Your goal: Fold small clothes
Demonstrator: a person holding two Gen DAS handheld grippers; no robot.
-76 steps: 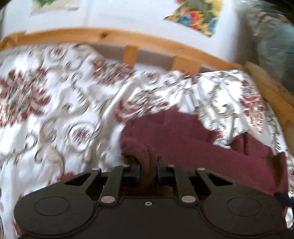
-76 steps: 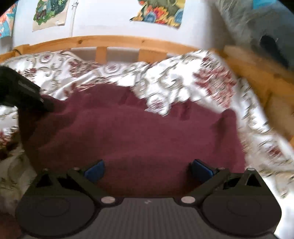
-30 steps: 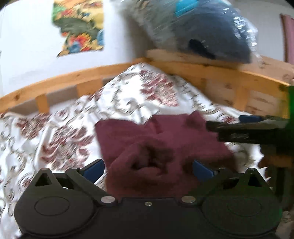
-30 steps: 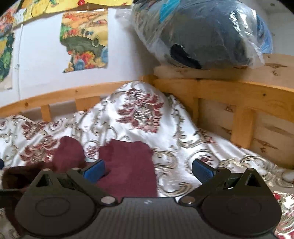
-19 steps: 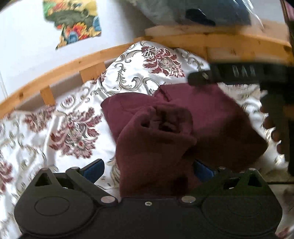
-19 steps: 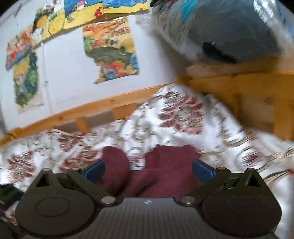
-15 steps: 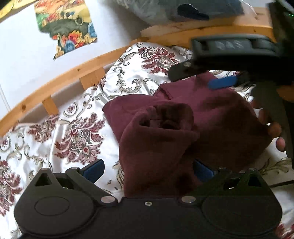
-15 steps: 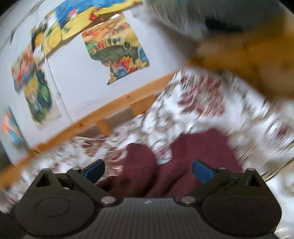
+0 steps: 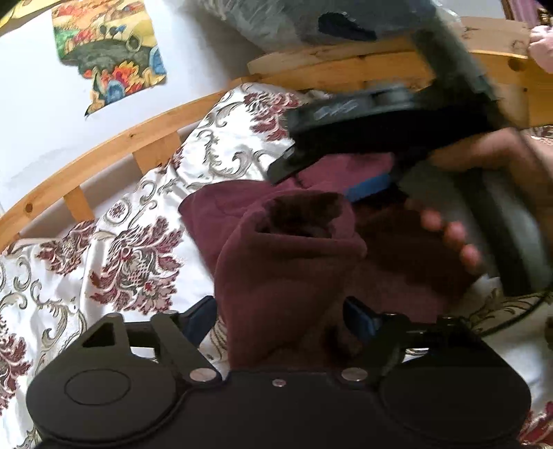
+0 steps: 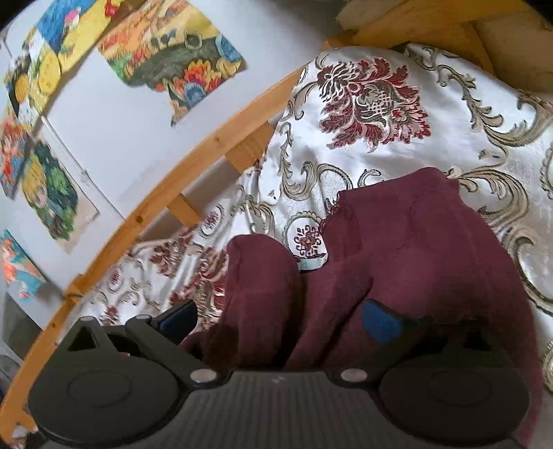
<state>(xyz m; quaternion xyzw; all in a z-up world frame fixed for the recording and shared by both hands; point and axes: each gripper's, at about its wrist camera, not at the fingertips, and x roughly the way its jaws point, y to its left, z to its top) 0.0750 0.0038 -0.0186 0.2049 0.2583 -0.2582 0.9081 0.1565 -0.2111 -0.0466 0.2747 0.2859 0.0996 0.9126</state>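
A small maroon knit garment [image 9: 287,262] lies bunched on the floral bedspread [image 9: 131,248], one tube-like end standing up with its opening showing. My left gripper [image 9: 280,316] is open, its blue pads on either side of that raised fold. My right gripper [image 10: 280,316] is open just above the garment [image 10: 408,248], its blue pads spread over the two maroon lobes. In the left wrist view the right gripper [image 9: 345,172] reaches in over the garment's far side, held by a hand [image 9: 449,235].
A curved wooden bed rail [image 10: 166,193] runs behind the bedspread [image 10: 373,100], with a higher wooden frame [image 9: 363,65] at the right. Posters [image 10: 172,51] hang on the white wall. A plastic-wrapped dark bundle [image 9: 311,20] sits on the frame.
My left gripper let go of the garment and now stands open around its raised fold. My right gripper swung in from the right and came down low over the garment.
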